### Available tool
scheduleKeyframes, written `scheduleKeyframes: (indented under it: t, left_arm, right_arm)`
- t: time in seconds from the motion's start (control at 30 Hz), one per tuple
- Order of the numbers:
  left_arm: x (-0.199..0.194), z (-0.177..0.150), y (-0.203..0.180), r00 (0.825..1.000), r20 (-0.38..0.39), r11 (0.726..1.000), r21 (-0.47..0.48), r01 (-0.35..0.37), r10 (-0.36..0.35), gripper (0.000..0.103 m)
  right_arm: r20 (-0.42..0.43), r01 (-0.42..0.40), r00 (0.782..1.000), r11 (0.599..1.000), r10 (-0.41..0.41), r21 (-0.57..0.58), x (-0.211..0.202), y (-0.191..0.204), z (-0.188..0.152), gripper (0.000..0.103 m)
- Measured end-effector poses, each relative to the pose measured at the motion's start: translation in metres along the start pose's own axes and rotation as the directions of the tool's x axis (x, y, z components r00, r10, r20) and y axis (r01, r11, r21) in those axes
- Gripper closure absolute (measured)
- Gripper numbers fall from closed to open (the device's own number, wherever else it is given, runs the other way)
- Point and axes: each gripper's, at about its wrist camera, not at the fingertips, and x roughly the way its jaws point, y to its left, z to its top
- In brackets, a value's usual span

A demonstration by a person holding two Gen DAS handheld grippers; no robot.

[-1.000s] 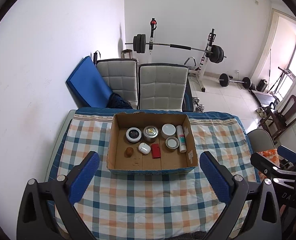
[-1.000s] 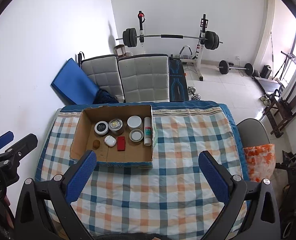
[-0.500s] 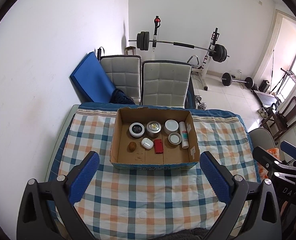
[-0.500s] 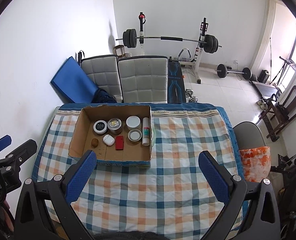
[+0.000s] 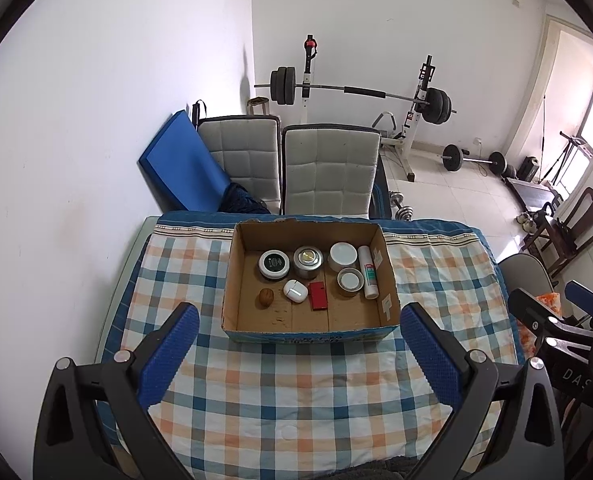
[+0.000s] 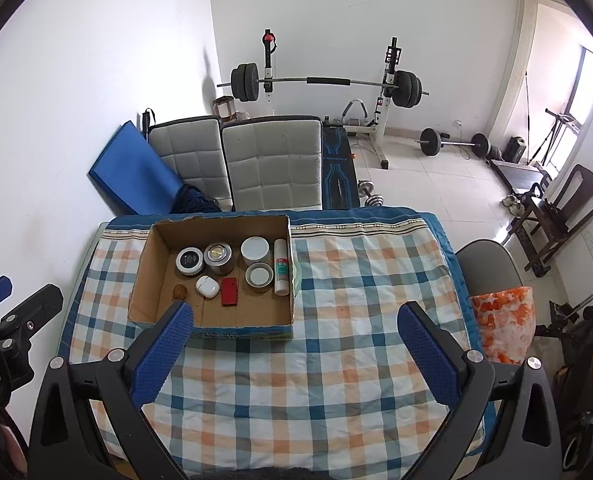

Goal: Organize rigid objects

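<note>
A cardboard box (image 5: 388, 296) stands on the checked tablecloth (image 5: 296, 392) and also shows in the right wrist view (image 6: 140, 276). Inside lie a black-lidded jar (image 5: 273, 264), a metal tin (image 5: 308, 261), a white jar (image 5: 343, 255), a small tin (image 5: 349, 281), a white tube (image 5: 367, 272), a white earbud case (image 5: 295, 290), a red block (image 5: 318, 296) and a walnut (image 5: 266, 297). My left gripper (image 5: 298, 344) is open and empty, high above the table before the box. My right gripper (image 6: 294, 344) is open and empty, right of the box.
Two padded grey chairs (image 5: 328, 172) stand behind the table with a blue mat (image 5: 180, 168) leaning on the wall. A barbell rack (image 5: 360, 92) stands further back. A grey chair with an orange bag (image 6: 500, 320) is at the table's right edge.
Both grippers have pulled back and up from the table, so the box looks smaller and further away. Both stay open and empty.
</note>
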Motion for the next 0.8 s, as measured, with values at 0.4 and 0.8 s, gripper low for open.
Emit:
scheduleKeyframes:
  t: [0.4,0.8]
  left_arm:
    - [0.0012,0.0032,-0.0026,1.0,-0.003,1.0,0.01,0.009,-0.009,0.0]
    - [0.0047,0.0044,-0.0033,1.0,-0.007,0.999,0.024,0.021,-0.021,0.0]
  right_arm:
    - [0.008,0.005,1.0,1.0,-0.005,-0.002,-0.001,-0.0015,0.0002,0.0]
    - [0.003,0.002,1.0,1.0,-0.002,0.0,-0.001,-0.0004,0.0045,0.0]
